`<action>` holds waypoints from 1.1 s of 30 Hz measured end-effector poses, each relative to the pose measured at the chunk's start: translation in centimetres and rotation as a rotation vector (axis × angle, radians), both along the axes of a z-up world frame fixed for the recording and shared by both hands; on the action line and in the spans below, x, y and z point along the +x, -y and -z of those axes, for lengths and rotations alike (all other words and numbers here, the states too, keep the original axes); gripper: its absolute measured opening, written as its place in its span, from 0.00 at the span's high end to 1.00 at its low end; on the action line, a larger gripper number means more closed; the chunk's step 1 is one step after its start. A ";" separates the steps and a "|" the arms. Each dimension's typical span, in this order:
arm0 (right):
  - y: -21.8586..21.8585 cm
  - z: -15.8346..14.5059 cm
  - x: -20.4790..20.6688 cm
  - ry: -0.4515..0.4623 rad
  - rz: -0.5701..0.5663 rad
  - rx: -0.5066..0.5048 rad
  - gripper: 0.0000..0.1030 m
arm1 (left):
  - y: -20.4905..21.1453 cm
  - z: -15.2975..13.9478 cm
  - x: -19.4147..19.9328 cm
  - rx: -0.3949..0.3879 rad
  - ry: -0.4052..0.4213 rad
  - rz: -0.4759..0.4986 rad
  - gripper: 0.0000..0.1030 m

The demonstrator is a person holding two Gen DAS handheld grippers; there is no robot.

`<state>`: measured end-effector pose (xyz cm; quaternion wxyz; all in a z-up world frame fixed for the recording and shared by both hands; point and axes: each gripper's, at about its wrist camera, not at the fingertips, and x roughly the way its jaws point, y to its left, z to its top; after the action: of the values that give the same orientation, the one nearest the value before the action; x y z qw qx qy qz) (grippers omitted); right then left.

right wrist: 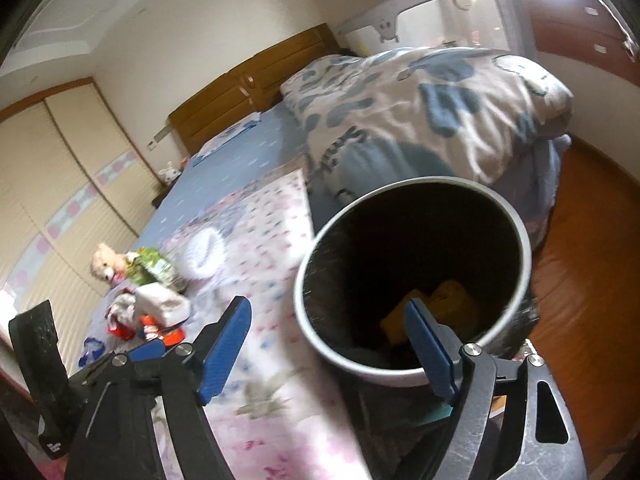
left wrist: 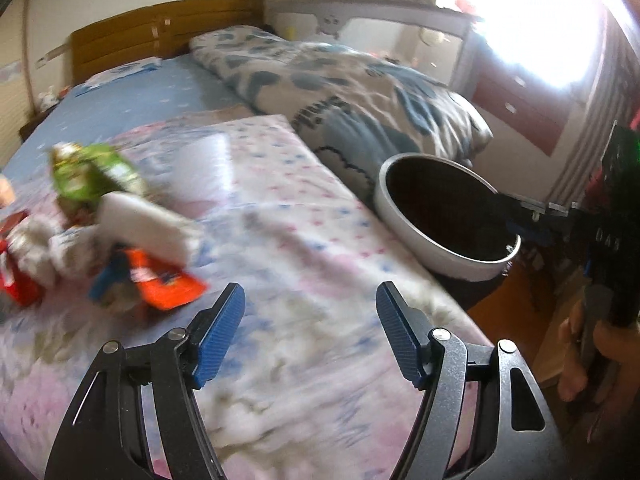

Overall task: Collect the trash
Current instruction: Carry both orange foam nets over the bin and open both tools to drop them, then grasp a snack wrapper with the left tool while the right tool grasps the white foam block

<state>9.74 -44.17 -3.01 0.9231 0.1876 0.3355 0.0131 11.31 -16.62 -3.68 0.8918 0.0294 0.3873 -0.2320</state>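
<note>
A pile of trash lies on the pink flowered sheet point(left wrist: 280, 240): a green wrapper point(left wrist: 92, 172), a white box point(left wrist: 144, 228), an orange packet point(left wrist: 164, 284) and red wrappers point(left wrist: 16, 280). The pile also shows in the right wrist view point(right wrist: 156, 304). A round white bin point(left wrist: 444, 220) with a dark inside stands beside the bed. In the right wrist view the bin point(right wrist: 412, 280) holds a yellow item point(right wrist: 440, 312). My left gripper point(left wrist: 310, 300) is open and empty, to the right of the pile. My right gripper point(right wrist: 328, 316) is open and empty at the bin's near rim.
A folded blue-patterned duvet point(left wrist: 352, 92) lies on the bed behind the bin. A wooden headboard point(left wrist: 160, 28) stands at the back. A small teddy point(right wrist: 106, 266) sits past the trash. Wooden floor point(right wrist: 592, 280) lies to the right, with drawers point(left wrist: 520, 104) under the bright window.
</note>
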 end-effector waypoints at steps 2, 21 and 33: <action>-1.3 0.2 0.2 -0.005 -0.028 -0.004 0.22 | -1.5 0.0 -0.1 -0.006 -0.001 -0.030 0.33; -11.9 2.3 3.5 -0.048 -0.260 0.018 0.22 | -13.0 2.2 0.3 0.003 -0.043 -0.286 0.32; -16.7 2.6 5.9 -0.044 -0.356 -0.003 0.22 | -17.2 3.1 1.9 0.013 -0.081 -0.365 0.32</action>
<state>15.68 -27.48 -5.62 0.8989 0.1243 0.3836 0.1717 13.18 0.61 -6.83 0.9026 -0.0449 0.4232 -0.0651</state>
